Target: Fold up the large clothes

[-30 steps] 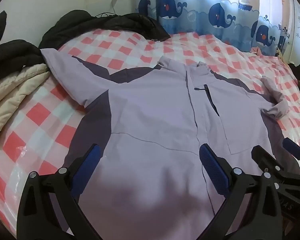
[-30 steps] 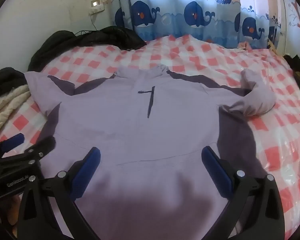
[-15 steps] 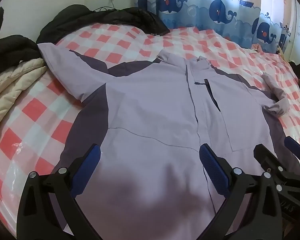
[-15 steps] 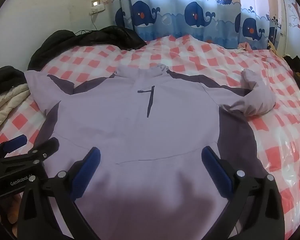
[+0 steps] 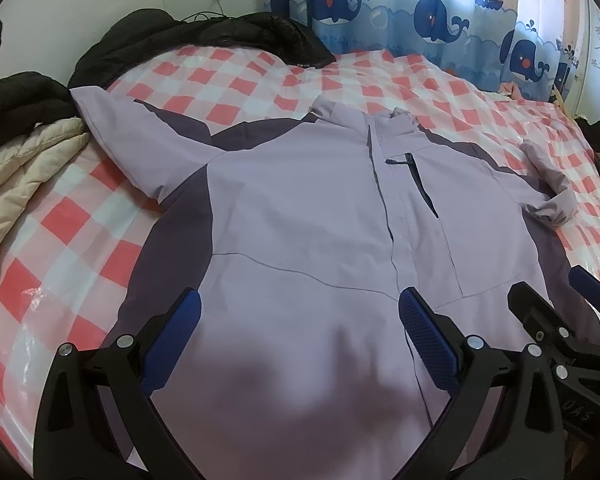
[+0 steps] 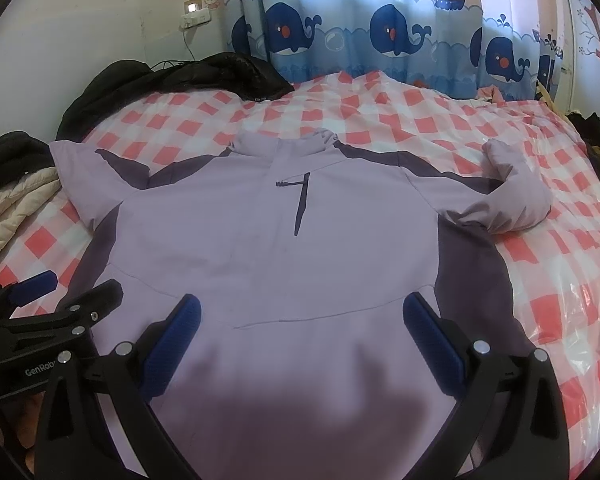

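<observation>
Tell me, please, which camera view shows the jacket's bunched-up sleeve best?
The right wrist view: the bunched sleeve lies large and unobstructed, its doubled-back bend plain. The left wrist view shows that sleeve smaller, squeezed towards the picture's edge.

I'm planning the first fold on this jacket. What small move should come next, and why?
Probably take the right gripper to the bunched sleeve and straighten it. The lilac jacket lies front up and flat on the checked bed cover, its other sleeve stretched out, and both grippers, left included, are open and empty.
</observation>
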A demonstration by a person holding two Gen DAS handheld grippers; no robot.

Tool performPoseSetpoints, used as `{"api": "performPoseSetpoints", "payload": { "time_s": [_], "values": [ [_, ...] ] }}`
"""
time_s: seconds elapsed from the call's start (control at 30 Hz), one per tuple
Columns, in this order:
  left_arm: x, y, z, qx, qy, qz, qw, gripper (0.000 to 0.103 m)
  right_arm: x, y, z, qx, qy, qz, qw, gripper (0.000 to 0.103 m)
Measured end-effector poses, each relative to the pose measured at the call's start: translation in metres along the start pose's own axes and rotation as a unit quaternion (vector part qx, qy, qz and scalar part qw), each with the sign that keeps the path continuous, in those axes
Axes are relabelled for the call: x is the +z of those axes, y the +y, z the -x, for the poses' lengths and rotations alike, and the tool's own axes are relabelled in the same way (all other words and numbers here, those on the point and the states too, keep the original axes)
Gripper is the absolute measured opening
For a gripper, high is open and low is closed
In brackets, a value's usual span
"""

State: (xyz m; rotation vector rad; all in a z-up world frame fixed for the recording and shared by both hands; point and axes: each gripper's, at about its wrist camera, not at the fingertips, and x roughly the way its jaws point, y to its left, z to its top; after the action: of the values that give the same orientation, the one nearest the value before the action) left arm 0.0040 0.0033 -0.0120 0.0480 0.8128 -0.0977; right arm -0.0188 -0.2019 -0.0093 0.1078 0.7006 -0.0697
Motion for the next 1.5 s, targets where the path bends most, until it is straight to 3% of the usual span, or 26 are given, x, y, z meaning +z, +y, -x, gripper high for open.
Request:
{"api": "performPoseSetpoints", "payload": {
  "time_s": [1.5],
  "values": [
    [-0.0038,0.0028,-0.0060,0.004,0.008,0.003,1.0000,0.095,0.0004,0.0014,-0.0003,0.005,0.004,-0.002,1.000,0.098]
  ]
}}
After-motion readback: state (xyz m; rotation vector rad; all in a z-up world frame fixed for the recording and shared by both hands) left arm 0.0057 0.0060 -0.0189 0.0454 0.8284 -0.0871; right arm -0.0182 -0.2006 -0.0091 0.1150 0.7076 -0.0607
